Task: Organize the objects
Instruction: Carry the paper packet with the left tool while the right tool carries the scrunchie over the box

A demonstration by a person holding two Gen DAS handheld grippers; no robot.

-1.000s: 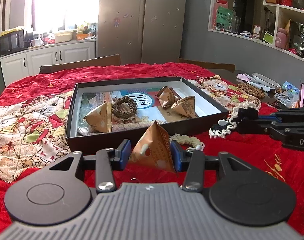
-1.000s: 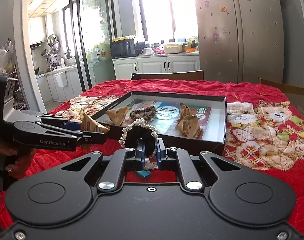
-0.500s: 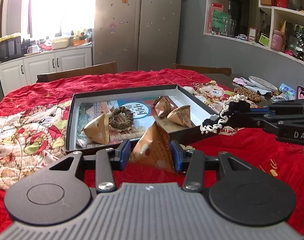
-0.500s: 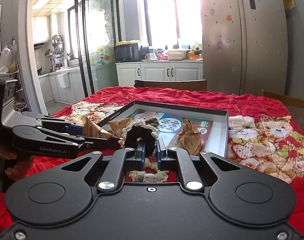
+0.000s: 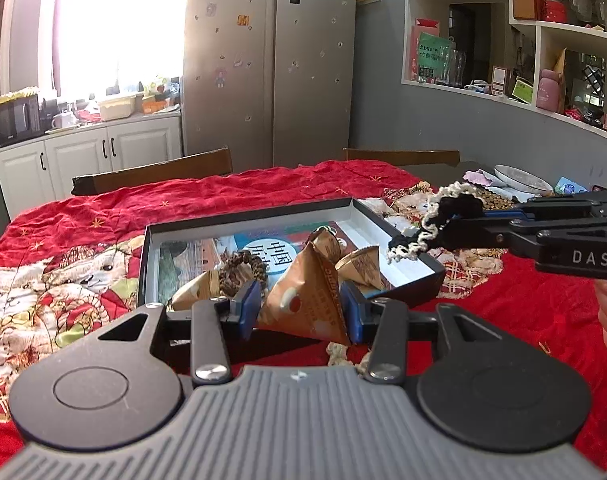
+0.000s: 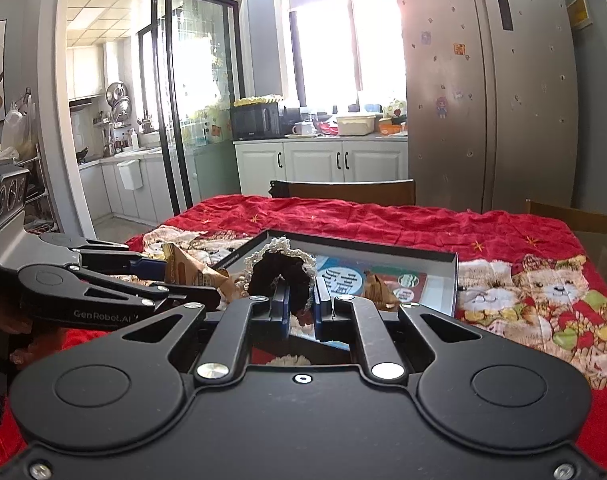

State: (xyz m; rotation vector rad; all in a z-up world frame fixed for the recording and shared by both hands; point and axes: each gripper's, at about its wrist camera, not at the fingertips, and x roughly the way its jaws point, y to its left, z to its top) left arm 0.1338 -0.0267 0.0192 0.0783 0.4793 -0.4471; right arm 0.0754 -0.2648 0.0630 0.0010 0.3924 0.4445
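My left gripper is shut on a brown pyramid-shaped packet and holds it above the near edge of the shallow black box. My right gripper is shut on a black scrunchie with cream lace trim, held above the box's near right part; the scrunchie also shows in the left wrist view. Inside the box lie more brown packets and a brown braided scrunchie. A cream scrunchie lies on the cloth under my left gripper.
The box sits on a red bear-print cloth over the table. Wooden chair backs stand at the far side. A plate and small items lie at the table's right end. A fridge and shelves are behind.
Both grippers have risen and moved forward over the box with their objects. The right gripper's scrunchie has gone from beside the box's front edge to above its right side.
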